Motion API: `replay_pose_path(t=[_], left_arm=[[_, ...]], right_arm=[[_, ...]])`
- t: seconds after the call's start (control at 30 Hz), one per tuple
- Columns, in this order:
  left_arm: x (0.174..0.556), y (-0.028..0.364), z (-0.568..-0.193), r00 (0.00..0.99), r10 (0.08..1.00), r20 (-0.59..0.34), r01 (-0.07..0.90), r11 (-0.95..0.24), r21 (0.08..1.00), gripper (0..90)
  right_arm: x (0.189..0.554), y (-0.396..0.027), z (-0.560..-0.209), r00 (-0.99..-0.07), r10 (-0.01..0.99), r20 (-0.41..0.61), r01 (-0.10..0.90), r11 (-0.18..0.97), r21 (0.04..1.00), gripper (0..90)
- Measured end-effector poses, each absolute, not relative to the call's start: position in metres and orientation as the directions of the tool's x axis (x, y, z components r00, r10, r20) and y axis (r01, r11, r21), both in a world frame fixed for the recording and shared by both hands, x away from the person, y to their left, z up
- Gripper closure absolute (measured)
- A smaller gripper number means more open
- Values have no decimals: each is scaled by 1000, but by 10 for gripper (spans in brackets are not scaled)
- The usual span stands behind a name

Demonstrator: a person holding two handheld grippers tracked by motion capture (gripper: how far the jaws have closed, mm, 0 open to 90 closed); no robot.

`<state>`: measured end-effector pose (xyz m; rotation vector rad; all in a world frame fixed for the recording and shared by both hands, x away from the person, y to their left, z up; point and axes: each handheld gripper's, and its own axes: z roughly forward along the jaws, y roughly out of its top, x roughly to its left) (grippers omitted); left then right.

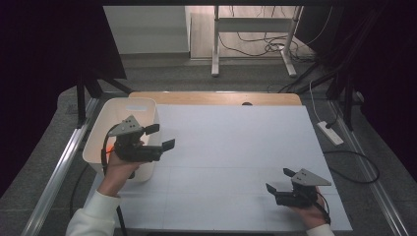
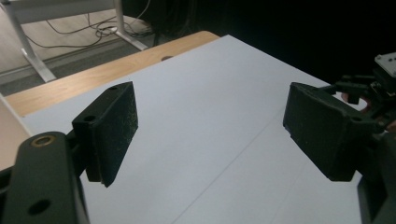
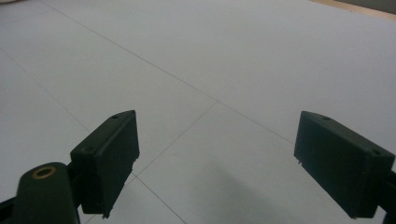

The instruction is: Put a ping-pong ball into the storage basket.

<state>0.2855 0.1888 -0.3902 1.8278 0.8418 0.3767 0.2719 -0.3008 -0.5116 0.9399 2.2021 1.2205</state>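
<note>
The left gripper point(image 1: 160, 136) hangs released, nothing between its jaws, over the right rim of the white plastic bin point(image 1: 98, 132) that stands at the table's point(image 1: 236, 147) left edge. Near the front right corner, the right gripper point(image 1: 278, 180) rests released and empty, well apart from the bin.

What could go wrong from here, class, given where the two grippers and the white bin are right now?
1. The left gripper hangs open above the white bin's right rim; a careless move might clip that rim and shove or tip the bin, which sits at the table's left edge.
2. The right gripper, also open, sits low near the table's front right corner; its trailing cable could snag on the edge there.
</note>
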Motion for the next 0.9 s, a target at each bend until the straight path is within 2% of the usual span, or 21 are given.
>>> replay_pose_path(t=[0.27,0.63,0.9], left_arm=[[271,176,-398,740,657,-142,363,-212,907,195],[242,143,-417,792,605,-88,318,-286,904,190],[230,137,-437,805,585,-99,328,-300,896,188]], right_arm=[[271,-299,-510,-667,743,-64,340,379,861,138],[267,-300,-509,-668,742,-57,337,370,865,137],[264,-299,-509,-680,731,-54,329,370,869,137]])
